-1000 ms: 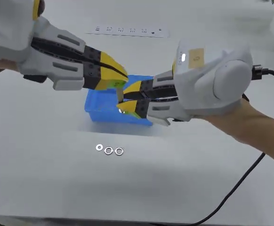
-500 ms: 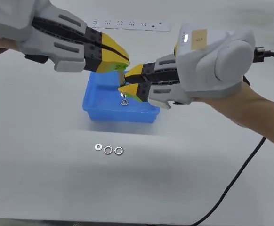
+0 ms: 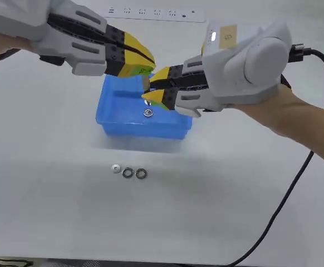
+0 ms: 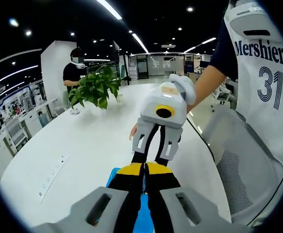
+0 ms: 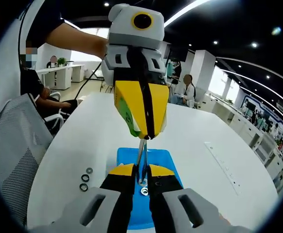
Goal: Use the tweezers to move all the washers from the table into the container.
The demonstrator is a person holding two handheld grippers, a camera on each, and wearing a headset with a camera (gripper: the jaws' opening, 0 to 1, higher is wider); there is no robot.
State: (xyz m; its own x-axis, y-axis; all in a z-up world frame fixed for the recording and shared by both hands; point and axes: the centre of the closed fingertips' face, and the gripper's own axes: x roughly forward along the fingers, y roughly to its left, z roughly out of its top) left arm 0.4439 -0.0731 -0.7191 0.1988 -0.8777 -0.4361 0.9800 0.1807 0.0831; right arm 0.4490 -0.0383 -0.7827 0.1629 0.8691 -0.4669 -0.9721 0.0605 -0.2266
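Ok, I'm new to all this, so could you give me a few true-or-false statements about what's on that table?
1. Three washers lie on the table, outside the container. True.
2. The container is red. False: it is blue.
3. One washer lies inside the container. True.
4. The tweezers lie loose on the table. False: the left hand-held gripper and the right hand-held gripper both grip them above the container.

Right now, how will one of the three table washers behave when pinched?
The washers look thin, flat and shiny, so probably light but slippery between the tweezers. Lying flat on the smooth table, one likely slides rather than rolls.
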